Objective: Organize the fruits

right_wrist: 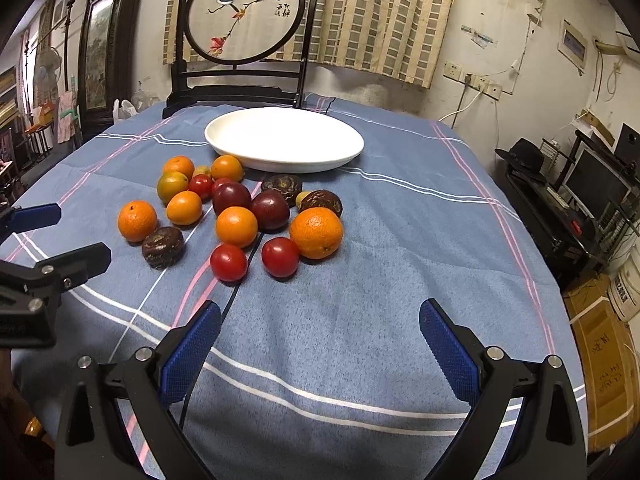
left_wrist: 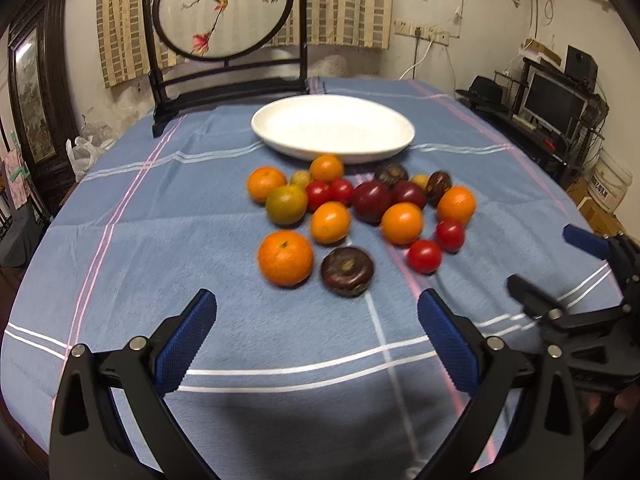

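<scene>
Left gripper (left_wrist: 316, 316) with blue ribbed pads spread wide and holding nothing, low over the blue striped tablecloth (left_wrist: 160, 240), right gripper (right_wrist: 320, 320) equally wide and level beside it, loose pile of round orange, red and dark purple fruits (right_wrist: 240, 212) just ahead of both, shallow white ceramic plate (right_wrist: 320, 160) beyond the pile.

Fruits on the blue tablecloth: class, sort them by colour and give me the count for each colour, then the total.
Orange fruits: 7 (one partly green)
Red fruits: 4
Dark purple fruits: 5
Small yellow fruits: 2
Total: 18
</scene>
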Demonstrator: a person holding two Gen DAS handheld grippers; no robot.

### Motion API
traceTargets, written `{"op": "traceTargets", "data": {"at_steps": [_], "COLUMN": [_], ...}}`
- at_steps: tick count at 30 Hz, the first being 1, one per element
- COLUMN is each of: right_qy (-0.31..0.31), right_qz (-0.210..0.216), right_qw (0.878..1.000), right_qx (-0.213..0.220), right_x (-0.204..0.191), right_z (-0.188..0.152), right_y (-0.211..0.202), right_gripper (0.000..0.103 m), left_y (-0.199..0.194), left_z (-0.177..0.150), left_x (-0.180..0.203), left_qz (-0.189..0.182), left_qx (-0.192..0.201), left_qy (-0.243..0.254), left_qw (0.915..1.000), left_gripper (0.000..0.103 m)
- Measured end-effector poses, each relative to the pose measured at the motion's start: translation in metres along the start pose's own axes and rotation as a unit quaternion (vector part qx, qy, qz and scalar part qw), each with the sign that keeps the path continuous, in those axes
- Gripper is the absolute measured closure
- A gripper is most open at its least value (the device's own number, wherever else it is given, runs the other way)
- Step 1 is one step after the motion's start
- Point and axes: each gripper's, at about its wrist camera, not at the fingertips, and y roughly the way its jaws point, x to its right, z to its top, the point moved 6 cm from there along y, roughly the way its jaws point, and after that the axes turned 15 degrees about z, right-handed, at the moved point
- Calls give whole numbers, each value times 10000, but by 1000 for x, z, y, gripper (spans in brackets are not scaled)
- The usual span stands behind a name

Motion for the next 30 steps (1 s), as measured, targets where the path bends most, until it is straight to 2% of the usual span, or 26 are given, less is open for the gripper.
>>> {"op": "traceTargets", "data": {"at_steps": [4,7,10,13,16,17,21,23,26,30], "right_qy": [-60,-113,-121,-75,-74,-81,-165,-171,-173,-142], "right_qz": [140,260,375,431,445,451,513,520,488,451], "right_qw": [9999,9996,9992,9990,9989,9989,9985,9985,9987,9988], "right_qx": [-23,29,87,103,124,137,123,65,-3,-116], "right_x": [-2,-2,1,6,8,8,4,4,5,10], "right_z": [-4,-4,-5,-5,-3,-2,-1,0,0,-1], "right_y": [3,1,-1,-2,-2,-2,1,5,9,13], "right_gripper": [4,4,4,4,4,4,4,4,4,4], "left_y": [19,33,44,54,72,77,86,90,95,87], "left_z": [-9,-13,-11,-6,-6,-6,7,14,23,22], "left_x": [-5,-5,-7,-13,-17,-17,-7,-1,7,4], "left_qz": [-88,-176,-188,-9,-8,-27,-73,-209,-250,-309], "left_qx": [-357,-607,-731,-703,-952,-996,-886,-810,-653,-534], "left_qy": [-38,-5,47,198,265,254,348,431,679,643], "left_qw": [9993,9980,9971,9973,9951,9947,9954,9956,9952,9960], "left_gripper": [7,25,26,27,38,37,40,59,63,63]}}
